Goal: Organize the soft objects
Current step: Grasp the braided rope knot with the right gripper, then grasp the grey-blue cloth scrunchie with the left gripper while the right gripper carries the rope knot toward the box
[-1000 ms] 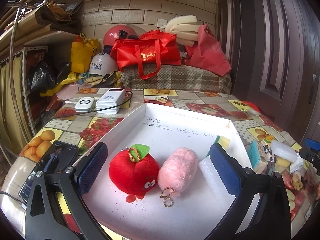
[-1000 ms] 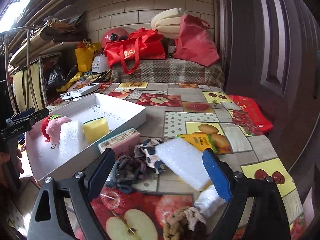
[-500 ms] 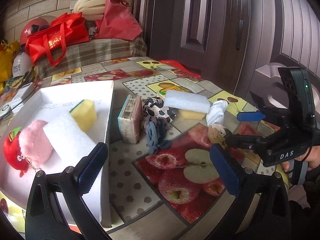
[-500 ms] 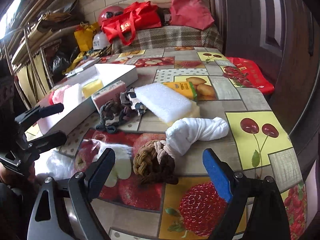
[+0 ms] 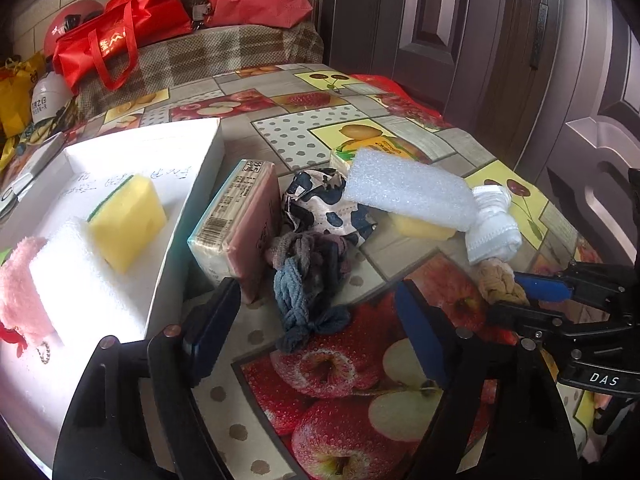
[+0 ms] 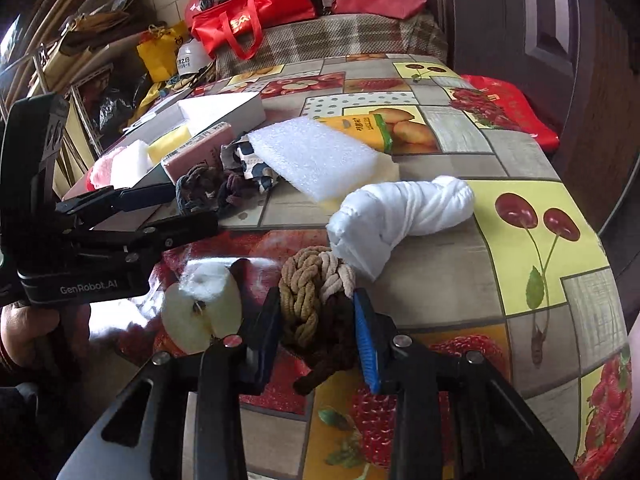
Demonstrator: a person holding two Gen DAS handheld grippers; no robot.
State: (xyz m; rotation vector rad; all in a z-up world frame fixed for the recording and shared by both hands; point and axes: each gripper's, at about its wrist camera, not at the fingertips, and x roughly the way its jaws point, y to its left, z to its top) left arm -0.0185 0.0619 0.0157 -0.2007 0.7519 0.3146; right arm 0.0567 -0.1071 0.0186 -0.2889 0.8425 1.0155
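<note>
My right gripper (image 6: pixel 316 332) is shut on a braided tan-and-brown rope knot (image 6: pixel 310 300) lying on the table; it also shows in the left wrist view (image 5: pixel 498 280). My left gripper (image 5: pixel 316 332) is open just in front of a grey-blue braided knot (image 5: pixel 308 280). A white tray (image 5: pixel 208 168) at the left holds a yellow sponge (image 5: pixel 128 220), a white foam block (image 5: pixel 80 284) and a pink plush (image 5: pixel 20 280). On the table lie a tissue pack (image 5: pixel 240 228), a cow-print cloth (image 5: pixel 324 204), a white foam pad (image 5: pixel 408 192) and a rolled white towel (image 6: pixel 404 212).
A yellow packet (image 6: pixel 360 126) lies under the foam pad. Red bags (image 5: pixel 120 36), helmets and a plaid-covered bench (image 5: pixel 224 52) stand behind the table. A dark door (image 5: pixel 480 40) is at the right. The table edge curves away at the right (image 6: pixel 616 320).
My right gripper moved forward and closed on the braided tan knot. My left gripper advanced toward the grey-blue knot and narrowed somewhat, still open.
</note>
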